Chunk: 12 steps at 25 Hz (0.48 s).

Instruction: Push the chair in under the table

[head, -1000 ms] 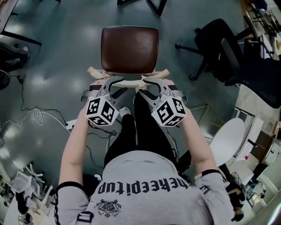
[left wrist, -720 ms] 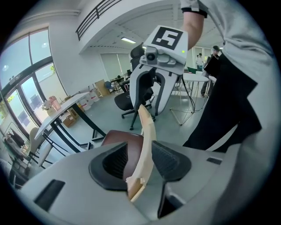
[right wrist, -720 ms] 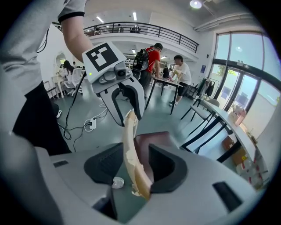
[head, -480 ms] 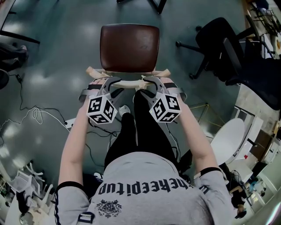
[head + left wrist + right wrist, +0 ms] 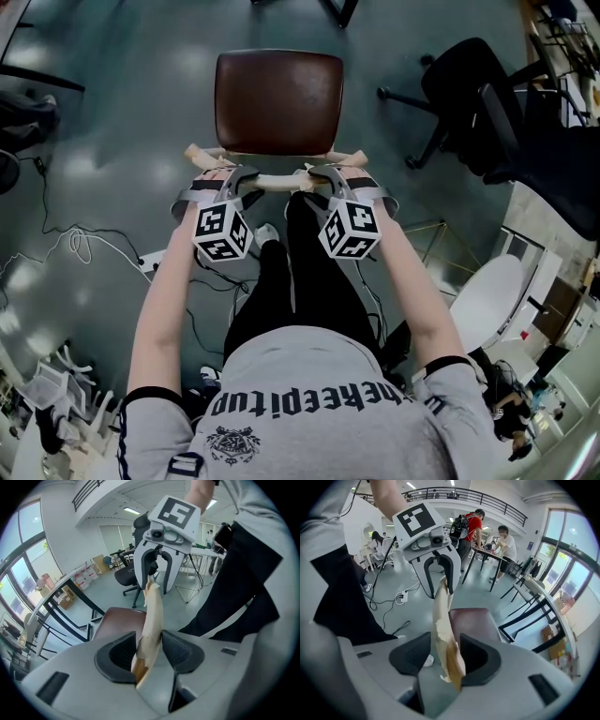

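The grey floor (image 5: pixel 122 122) fills the head view, with a black office chair (image 5: pixel 478 103) off to the right and loose cables (image 5: pixel 84 248) at the left. The chair (image 5: pixel 277 101) stands in the middle, just in front of the person's legs. Its brown seat points away from the person, toward black desk legs (image 5: pixel 333 11) at the top edge, and a strip of bare floor lies between seat and desk. Its pale wooden back rail (image 5: pixel 272 178) is nearest the person, and the rail's long axis runs left to right across the view. The left hand-held gripper (image 5: pixel 228 173) straddles the rail near its left end. Its jaws stand wide around the wood, which leans toward one pad and leaves a gap at the other. The right hand-held gripper (image 5: pixel 323 173) straddles the rail near its right end. Its jaws are opening, and the rail sits loosely between the pads. Both grippers point steeply down.
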{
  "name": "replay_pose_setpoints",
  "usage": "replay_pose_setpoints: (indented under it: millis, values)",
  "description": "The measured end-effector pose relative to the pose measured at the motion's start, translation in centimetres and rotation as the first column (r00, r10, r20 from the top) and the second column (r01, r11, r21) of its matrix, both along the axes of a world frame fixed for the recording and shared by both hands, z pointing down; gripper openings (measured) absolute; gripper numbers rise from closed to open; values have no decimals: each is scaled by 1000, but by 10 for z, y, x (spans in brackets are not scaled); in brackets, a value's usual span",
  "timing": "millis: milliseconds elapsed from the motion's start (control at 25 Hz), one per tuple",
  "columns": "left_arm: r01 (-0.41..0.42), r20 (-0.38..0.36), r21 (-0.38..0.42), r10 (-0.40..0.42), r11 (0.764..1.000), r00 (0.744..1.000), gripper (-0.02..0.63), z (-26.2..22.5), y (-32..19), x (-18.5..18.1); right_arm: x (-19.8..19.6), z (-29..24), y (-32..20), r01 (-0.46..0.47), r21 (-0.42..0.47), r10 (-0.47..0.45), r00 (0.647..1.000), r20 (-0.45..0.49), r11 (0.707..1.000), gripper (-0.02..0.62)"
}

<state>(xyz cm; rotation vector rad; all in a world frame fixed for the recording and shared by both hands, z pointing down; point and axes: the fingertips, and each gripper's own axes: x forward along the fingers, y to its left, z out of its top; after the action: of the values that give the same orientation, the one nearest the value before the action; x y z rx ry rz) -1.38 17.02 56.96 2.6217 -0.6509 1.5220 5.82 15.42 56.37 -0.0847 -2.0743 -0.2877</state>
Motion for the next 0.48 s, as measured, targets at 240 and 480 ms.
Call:
replay_pose_setpoints:
  millis: [240, 480]
  values:
    - [6, -22, -31, -7, 999, 1000, 187, 4, 0, 0, -1, 6, -3, -24, 3, 24, 1000, -2, 1000, 176]
    - [-9, -23, -22, 8, 1000, 1000, 186, 2, -6, 2, 1, 4, -8, -43, 2, 43, 999, -5, 999, 167]
